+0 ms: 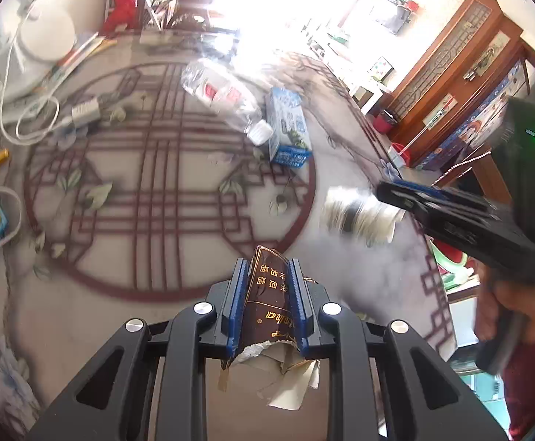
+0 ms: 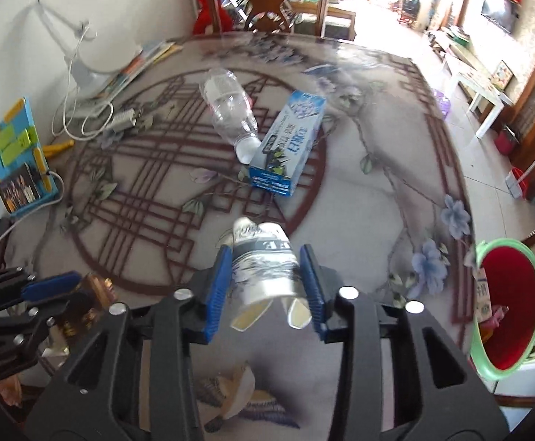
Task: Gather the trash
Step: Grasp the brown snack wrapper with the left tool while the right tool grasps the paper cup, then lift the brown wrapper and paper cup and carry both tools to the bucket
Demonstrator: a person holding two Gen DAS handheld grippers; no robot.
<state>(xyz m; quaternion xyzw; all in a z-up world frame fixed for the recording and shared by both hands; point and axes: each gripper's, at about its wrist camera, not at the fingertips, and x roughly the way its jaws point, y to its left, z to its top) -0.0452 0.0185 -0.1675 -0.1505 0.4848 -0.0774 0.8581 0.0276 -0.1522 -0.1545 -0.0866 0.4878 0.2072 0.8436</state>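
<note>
The left gripper (image 1: 267, 275) is clenched on a torn dark brown cigarette pack (image 1: 267, 305) with gold lettering, held above the patterned surface (image 1: 157, 220). The right gripper (image 2: 267, 257) grasps a crumpled white paper cup (image 2: 264, 261). Farther back on the surface lie a clear plastic bottle (image 2: 229, 106) and a blue carton (image 2: 286, 143), touching. A green-rimmed red bin (image 2: 506, 308) stands beside the surface's right edge.

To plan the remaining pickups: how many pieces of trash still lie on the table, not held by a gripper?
2: a clear plastic bottle on its side, and a blue-white carton beside its cap end.
</note>
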